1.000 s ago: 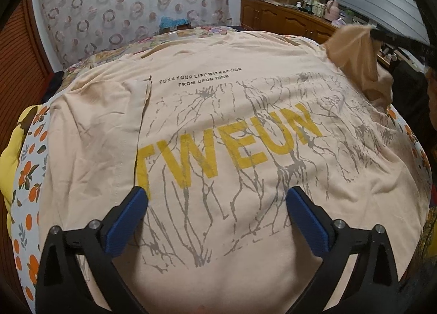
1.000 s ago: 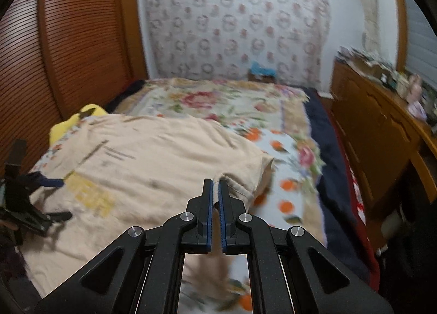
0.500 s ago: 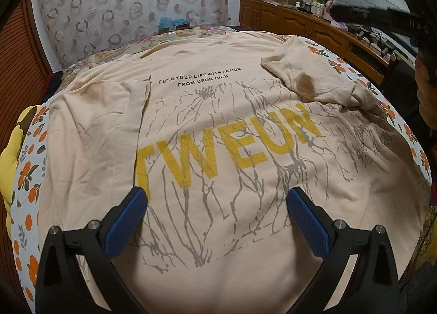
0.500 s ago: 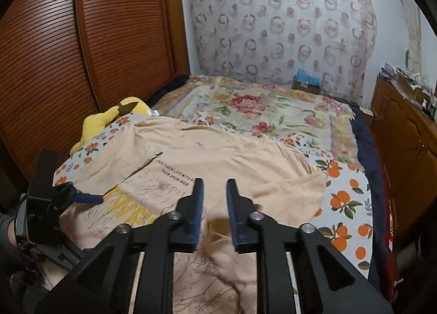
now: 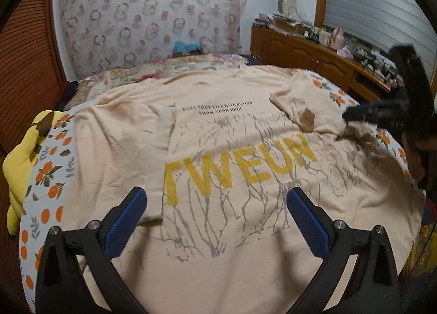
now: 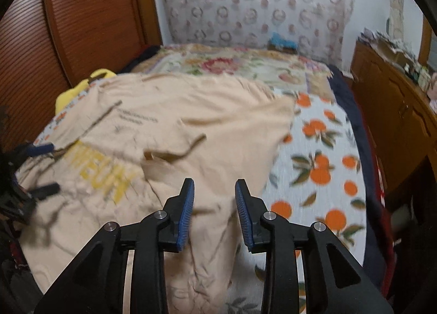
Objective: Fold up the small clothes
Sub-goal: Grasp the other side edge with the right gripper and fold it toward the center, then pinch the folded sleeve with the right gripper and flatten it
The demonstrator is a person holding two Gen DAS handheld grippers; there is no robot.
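Shirt [image 5: 218, 150]: a peach T-shirt is lying print-up on a bed [image 6: 322, 150], filling the left wrist view from 9 o'clock to 3 o'clock; the yellow lettering is running across its middle.
Sleeve [image 5: 303, 112]: one sleeve is lying folded inward over the chest at about 2 o'clock in the left wrist view; in the right wrist view it is spreading up from 6 o'clock toward 1 o'clock.
Long axis: the shirt is running from the hem at 6 o'clock to the collar at 12 o'clock in the left wrist view.
Nearer hand: the right gripper [image 6: 214, 211] is sitting over the folded sleeve; the left gripper [image 5: 215, 221] is hovering over the hem.
Right gripper: its jaws are opening, partly apart; cloth is showing in the gap, but the pads are not pressing it, so it is releasing the sleeve.
Left gripper: its jaws are standing wide apart, holding nothing, with the shirt below them.
Likely step: the sleeve fold is looking finished.
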